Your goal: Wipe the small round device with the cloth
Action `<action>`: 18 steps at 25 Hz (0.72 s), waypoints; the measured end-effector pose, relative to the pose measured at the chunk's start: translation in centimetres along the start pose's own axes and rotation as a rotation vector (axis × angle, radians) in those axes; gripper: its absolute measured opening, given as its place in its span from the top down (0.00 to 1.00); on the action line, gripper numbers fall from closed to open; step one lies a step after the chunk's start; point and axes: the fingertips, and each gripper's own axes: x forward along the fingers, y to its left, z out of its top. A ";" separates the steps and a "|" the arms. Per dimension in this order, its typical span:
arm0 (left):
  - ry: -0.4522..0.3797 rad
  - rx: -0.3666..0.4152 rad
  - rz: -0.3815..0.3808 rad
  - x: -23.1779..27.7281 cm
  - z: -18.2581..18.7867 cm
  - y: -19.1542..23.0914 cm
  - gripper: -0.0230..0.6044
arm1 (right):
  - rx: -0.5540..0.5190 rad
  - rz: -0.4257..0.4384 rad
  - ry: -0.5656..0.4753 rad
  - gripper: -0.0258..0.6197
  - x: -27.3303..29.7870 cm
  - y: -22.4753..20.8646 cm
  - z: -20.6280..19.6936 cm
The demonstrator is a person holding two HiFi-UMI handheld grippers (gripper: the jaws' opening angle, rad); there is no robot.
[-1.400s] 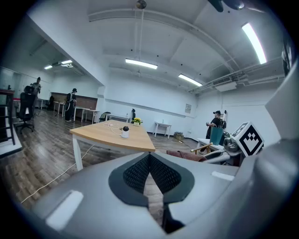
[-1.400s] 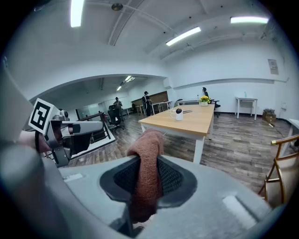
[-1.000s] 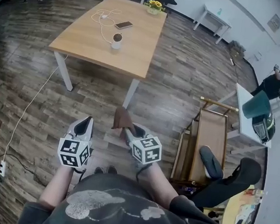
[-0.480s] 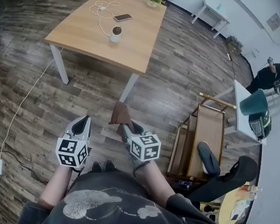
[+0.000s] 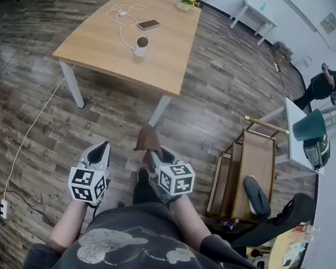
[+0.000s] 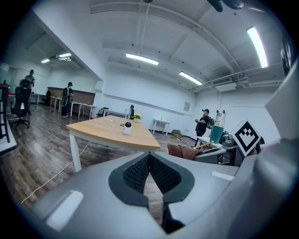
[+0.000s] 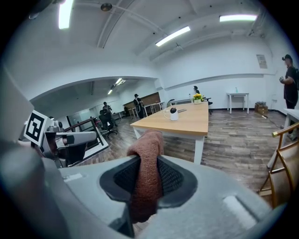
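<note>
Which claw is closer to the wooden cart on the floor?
Right. The right claw, shut on the cloth, is left of the wooden cart in the head view; the left claw lies farther left, past the right one.

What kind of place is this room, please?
Probably an open office or workspace: a wooden table with a phone and small round device, a white desk, long ceiling lights.

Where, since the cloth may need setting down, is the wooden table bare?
The table is bare along its near edge, in front of the small round device, and down its right side. The far end is crowded: cable, phone, flowers.
</note>
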 end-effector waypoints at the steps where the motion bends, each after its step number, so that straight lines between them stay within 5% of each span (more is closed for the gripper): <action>1: 0.000 -0.003 0.006 0.6 0.1 0.4 0.93 | 0.001 -0.002 0.002 0.84 0.6 -0.6 0.3; 18: -0.001 -0.050 0.146 17.0 6.7 6.8 0.93 | 0.013 0.058 0.026 0.84 13.6 -12.8 10.8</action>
